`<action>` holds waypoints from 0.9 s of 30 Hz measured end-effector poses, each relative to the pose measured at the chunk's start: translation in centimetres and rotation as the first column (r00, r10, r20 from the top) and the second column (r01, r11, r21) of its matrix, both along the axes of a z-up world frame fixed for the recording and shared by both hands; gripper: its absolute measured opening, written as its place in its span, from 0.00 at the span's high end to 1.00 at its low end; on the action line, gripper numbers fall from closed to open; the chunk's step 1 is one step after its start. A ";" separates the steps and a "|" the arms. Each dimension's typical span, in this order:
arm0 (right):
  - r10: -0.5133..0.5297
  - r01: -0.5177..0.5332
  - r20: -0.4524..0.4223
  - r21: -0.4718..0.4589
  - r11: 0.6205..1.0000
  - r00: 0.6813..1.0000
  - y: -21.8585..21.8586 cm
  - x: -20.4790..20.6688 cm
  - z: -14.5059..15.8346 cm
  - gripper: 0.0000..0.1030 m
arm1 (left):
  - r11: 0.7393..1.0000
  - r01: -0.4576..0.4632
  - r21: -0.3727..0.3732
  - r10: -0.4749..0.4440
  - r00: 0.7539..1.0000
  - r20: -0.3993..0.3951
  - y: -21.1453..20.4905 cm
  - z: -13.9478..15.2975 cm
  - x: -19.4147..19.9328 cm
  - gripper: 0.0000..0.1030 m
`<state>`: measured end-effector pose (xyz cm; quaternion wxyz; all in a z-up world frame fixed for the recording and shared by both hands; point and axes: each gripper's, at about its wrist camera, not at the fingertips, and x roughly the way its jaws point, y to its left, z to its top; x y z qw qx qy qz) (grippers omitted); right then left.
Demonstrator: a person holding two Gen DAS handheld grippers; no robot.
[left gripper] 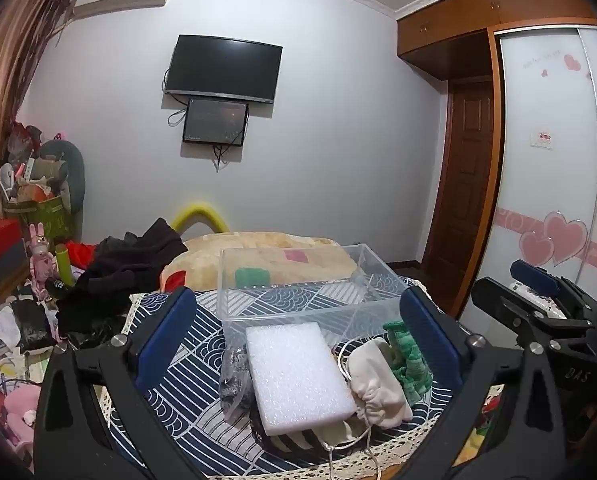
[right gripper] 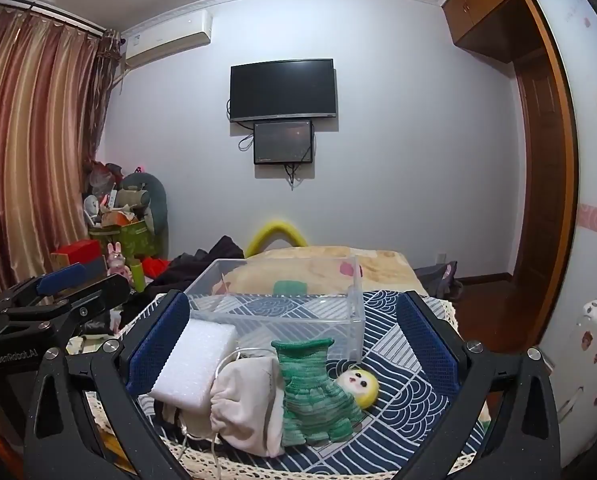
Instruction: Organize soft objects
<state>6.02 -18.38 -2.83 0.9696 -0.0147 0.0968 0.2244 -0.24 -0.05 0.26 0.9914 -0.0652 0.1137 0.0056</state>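
Observation:
A white foam block (left gripper: pixel 298 376) (right gripper: pixel 196 364), a cream drawstring pouch (left gripper: pixel 378 388) (right gripper: pixel 246 408) and a green knitted doll with a yellow head (right gripper: pixel 318 392) (left gripper: pixel 408 360) lie together on the blue patterned cloth (left gripper: pixel 186 392) (right gripper: pixel 402 360). A dark crumpled bag (left gripper: pixel 234 376) lies left of the foam. A clear plastic box (left gripper: pixel 302 284) (right gripper: pixel 282 300) stands just behind them. My left gripper (left gripper: pixel 298 340) is open above the foam block. My right gripper (right gripper: pixel 290 340) is open above the pouch and doll. Both are empty.
The cloth covers a small table with a lace edge (left gripper: pixel 258 468). Behind it is a bed with a beige blanket (right gripper: pixel 338 260) and dark clothes (left gripper: pixel 130 264). Cluttered boxes and toys (left gripper: pixel 38 208) sit at left, a wardrobe (left gripper: pixel 550 160) at right.

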 end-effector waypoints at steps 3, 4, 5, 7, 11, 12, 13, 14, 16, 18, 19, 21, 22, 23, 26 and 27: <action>0.000 0.000 0.001 0.006 1.000 1.000 -0.1 0.0 0.0 0.00 | 1.000 0.001 0.008 -0.001 1.000 0.008 -0.2 0.2 -0.3 0.00; 0.001 -0.001 0.001 0.008 1.000 1.000 -0.2 0.0 0.0 0.00 | 1.000 0.000 0.010 -0.001 1.000 0.011 -0.3 0.2 -0.4 0.00; 0.001 -0.001 0.002 0.009 1.000 1.000 -0.2 0.0 0.0 0.00 | 1.000 0.001 0.010 -0.001 1.000 0.014 -0.3 0.3 -0.5 0.00; -0.001 0.001 0.004 0.009 1.000 1.000 -0.2 -0.1 0.0 0.00 | 1.000 0.002 0.014 -0.002 1.000 0.015 -0.4 0.4 -0.6 0.00; 0.000 0.000 0.005 0.009 1.000 1.000 -0.2 -0.2 0.1 0.00 | 1.000 0.006 0.017 -0.007 1.000 0.013 -0.5 0.4 -0.6 0.00; 0.000 0.000 0.006 0.009 1.000 1.000 -0.2 -0.2 0.1 0.00 | 1.000 0.007 0.017 -0.007 1.000 0.013 -0.5 0.4 -0.7 0.00; -0.001 0.001 0.006 0.009 1.000 1.000 -0.2 -0.2 0.1 0.00 | 1.000 0.007 0.016 -0.007 1.000 0.013 -0.5 0.5 -0.6 0.00; -0.002 0.002 0.007 0.010 1.000 1.000 -0.2 -0.2 0.1 0.00 | 1.000 0.006 0.017 -0.006 1.000 0.013 -0.5 0.5 -0.6 0.00; -0.002 0.002 0.008 0.010 1.000 1.000 -0.2 -0.2 0.1 0.00 | 1.000 0.004 0.019 -0.004 1.000 0.017 -0.5 0.5 -0.7 0.00; -0.002 0.002 0.007 0.011 1.000 1.000 -0.3 -0.2 0.2 0.00 | 1.000 0.003 0.022 -0.003 1.000 0.019 -0.6 0.5 -0.7 0.00; -0.002 0.002 0.007 0.011 1.000 1.000 -0.3 -0.2 0.2 0.00 | 1.000 0.003 0.021 -0.004 1.000 0.018 -0.6 0.5 -0.7 0.00; -0.002 0.002 0.007 0.011 1.000 1.000 -0.2 -0.2 0.2 0.00 | 1.000 0.005 0.020 -0.006 1.000 0.018 -0.6 0.5 -0.7 0.00; -0.002 0.002 0.008 0.011 1.000 1.000 -0.2 -0.2 0.2 0.00 | 1.000 0.004 0.019 -0.005 1.000 0.018 -0.5 0.5 -0.7 0.00; -0.001 0.001 0.008 0.011 1.000 1.000 -0.2 -0.2 0.2 0.00 | 1.000 0.003 0.019 -0.003 1.000 0.018 -0.5 0.5 -0.7 0.00; -0.003 0.003 0.009 0.013 1.000 1.000 -0.3 -0.2 0.2 0.00 | 1.000 0.002 0.018 -0.003 1.000 0.019 -0.5 0.6 -0.8 0.00; -0.003 0.003 0.010 0.014 1.000 1.000 -0.3 -0.2 0.2 0.00 | 1.000 0.002 0.018 -0.003 1.000 0.019 -0.5 0.6 -0.8 0.00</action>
